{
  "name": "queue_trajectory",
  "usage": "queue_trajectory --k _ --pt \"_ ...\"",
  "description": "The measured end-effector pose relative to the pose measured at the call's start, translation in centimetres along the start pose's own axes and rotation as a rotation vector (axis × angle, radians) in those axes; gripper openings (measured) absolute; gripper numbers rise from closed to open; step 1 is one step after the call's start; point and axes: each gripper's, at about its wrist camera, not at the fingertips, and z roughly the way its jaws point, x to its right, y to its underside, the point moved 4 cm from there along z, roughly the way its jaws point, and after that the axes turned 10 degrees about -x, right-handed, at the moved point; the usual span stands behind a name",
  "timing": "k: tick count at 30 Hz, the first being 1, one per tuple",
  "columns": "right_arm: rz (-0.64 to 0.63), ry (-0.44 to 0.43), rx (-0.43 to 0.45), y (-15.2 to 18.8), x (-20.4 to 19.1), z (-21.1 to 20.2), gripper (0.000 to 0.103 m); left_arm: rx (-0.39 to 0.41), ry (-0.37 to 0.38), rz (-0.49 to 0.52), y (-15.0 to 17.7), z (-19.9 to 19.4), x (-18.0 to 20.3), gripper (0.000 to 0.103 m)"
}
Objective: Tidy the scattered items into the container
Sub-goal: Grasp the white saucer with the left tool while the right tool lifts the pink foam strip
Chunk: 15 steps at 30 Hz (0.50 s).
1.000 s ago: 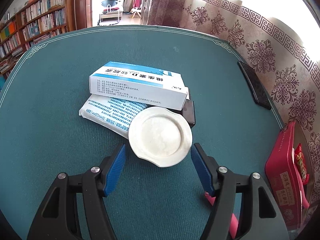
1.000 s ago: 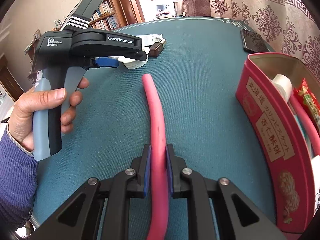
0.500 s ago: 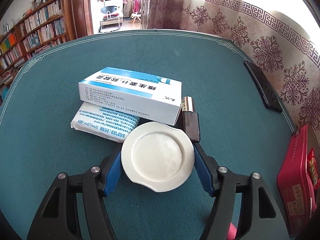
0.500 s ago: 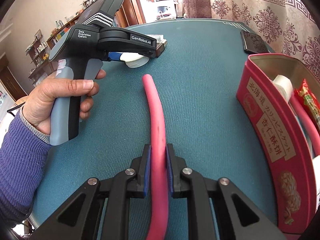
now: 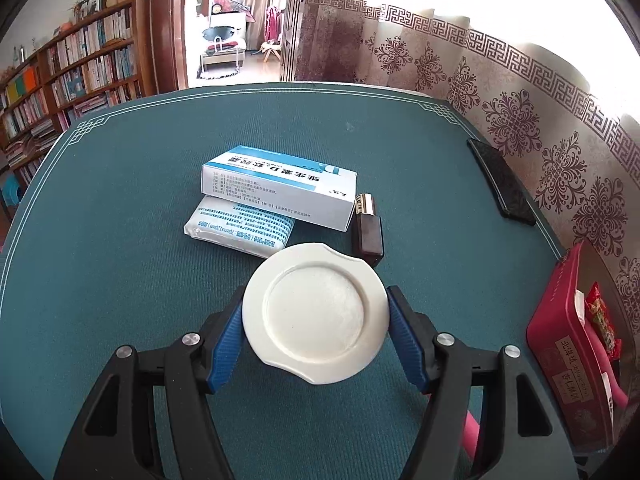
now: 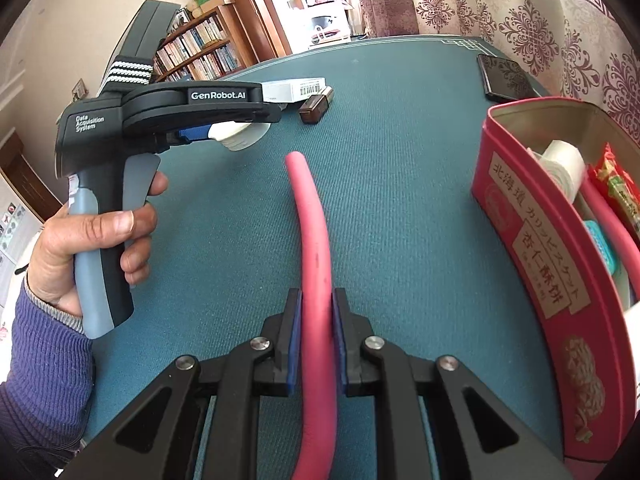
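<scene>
Writing on left hand-held gripper (image 6: 224, 136): "GenRobot.AI" is printed in white on its black top arm, and "Data Acquisition System" on its body.
Writing on red tin (image 6: 536, 248): a cream label with red East Asian characters is seen on the side wall; the characters are not read with certainty.
Writing on white-and-blue box (image 5: 280, 188): blue characters are printed upside down to the left wrist view; a barcode shows on its end in the right wrist view.
Left hand-held gripper state: its blue pads are clamped on the rim of the white lid (image 5: 316, 314) from both sides.
Right hand-held gripper (image 6: 316, 336) state: its jaws are pressed together on the pink tube (image 6: 314, 236), which runs forward between them.
White lid place: it is held in front of the white packet (image 5: 240, 226) and the brown bottle (image 5: 367, 228), mid-desk (image 5: 120, 240).
Red tin place: it stands open at the desk's right edge, with a white roll (image 6: 562, 164) and a red wrapper (image 6: 616, 184) inside.
Black phone (image 5: 500, 178) place: it lies near the far right corner.
</scene>
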Motion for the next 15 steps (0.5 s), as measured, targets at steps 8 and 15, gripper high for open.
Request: queue_trajectory --k 8,15 --pt "0.009 0.014 0.092 -1.0 -0.1 -3.0 0.016 0.041 0.035 0.023 0.7 -2.9 1.1 0.069" --pt "0.046 0.121 0.200 -2.1 2.7 -8.0 0.016 0.069 0.088 0.085 1.1 -4.5 4.3 0.069"
